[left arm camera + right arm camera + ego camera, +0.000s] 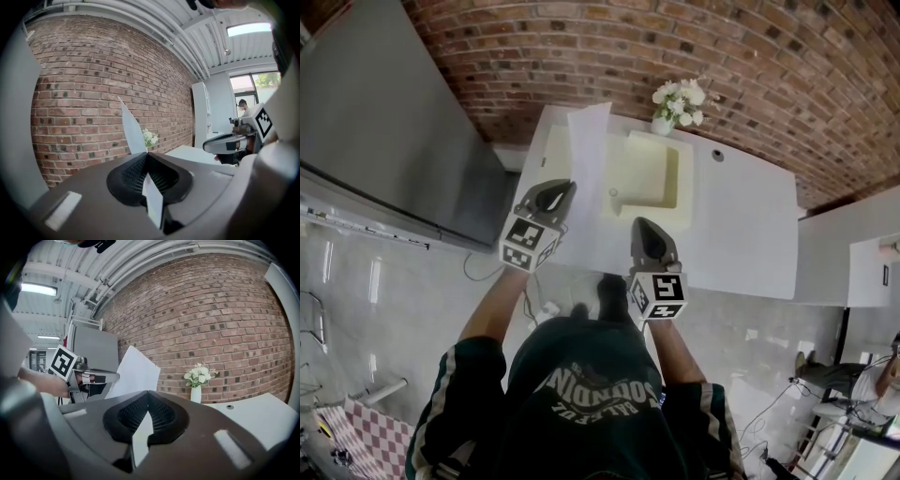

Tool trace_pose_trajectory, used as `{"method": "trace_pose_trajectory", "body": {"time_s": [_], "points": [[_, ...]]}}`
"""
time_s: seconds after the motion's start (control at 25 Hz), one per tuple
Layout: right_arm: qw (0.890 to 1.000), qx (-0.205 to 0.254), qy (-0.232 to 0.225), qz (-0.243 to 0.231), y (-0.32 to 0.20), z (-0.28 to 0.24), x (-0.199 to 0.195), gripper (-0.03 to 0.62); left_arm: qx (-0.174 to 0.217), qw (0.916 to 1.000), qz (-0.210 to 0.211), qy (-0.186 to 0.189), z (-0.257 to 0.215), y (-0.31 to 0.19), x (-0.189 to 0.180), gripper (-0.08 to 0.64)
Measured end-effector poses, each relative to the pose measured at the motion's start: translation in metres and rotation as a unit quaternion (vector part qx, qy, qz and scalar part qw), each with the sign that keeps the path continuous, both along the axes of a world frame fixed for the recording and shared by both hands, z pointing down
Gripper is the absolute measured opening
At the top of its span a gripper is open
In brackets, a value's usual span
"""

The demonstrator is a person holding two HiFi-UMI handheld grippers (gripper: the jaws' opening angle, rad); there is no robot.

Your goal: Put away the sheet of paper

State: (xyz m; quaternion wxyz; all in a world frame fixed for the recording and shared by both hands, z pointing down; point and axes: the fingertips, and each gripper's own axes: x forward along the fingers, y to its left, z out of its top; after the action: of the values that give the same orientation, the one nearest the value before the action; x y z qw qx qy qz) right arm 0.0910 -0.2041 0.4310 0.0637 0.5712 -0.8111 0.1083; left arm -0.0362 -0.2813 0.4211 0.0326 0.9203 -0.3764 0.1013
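Note:
A white sheet of paper (pixel 588 155) stands upright over the left part of the white table (pixel 741 225). My left gripper (pixel 565 186) is shut on the sheet's lower left edge. In the left gripper view the paper (pixel 132 129) rises past the closed tips of the left gripper (pixel 146 153), and a strip of it shows in the gap behind them. My right gripper (pixel 640 223) hovers over the table's near edge, to the right of the sheet and apart from it, jaws together and empty. The right gripper view shows the sheet (pixel 136 376) at the left, beyond the right gripper (pixel 148 392).
A cream recessed basin (pixel 652 173) is set into the table behind the sheet. A vase of white flowers (pixel 675 103) stands at the back against the brick wall. A tall grey cabinet (pixel 384 122) stands to the left. A small hole (pixel 717 156) marks the tabletop at the right.

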Motion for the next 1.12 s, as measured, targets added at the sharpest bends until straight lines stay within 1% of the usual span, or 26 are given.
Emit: {"method": "trace_pose_trajectory", "body": {"time_s": [0.24, 0.4, 0.6, 0.84, 1.12], "points": [[1.0, -0.02, -0.002, -0.011, -0.031, 0.011, 0.01, 0.0, -0.009, 0.9999, 0.006, -0.001, 0.01, -0.027, 0.013, 0.011], [0.999, -0.028, -0.006, -0.015, -0.048, 0.016, 0.017, 0.0, -0.024, 0.9997, 0.007, -0.001, 0.024, -0.046, 0.023, 0.011], [0.998, -0.056, -0.008, -0.013, -0.066, 0.038, 0.031, 0.0, -0.045, 0.9989, 0.006, 0.003, 0.044, -0.07, 0.037, 0.012], [0.996, -0.084, -0.012, -0.009, -0.073, 0.063, 0.044, 0.0, -0.068, 0.9976, 0.011, 0.011, 0.064, -0.084, 0.054, 0.011], [0.994, -0.105, -0.02, -0.003, -0.074, 0.08, 0.05, 0.0, -0.093, 0.9954, 0.019, 0.013, 0.09, -0.095, 0.069, 0.011]]}}
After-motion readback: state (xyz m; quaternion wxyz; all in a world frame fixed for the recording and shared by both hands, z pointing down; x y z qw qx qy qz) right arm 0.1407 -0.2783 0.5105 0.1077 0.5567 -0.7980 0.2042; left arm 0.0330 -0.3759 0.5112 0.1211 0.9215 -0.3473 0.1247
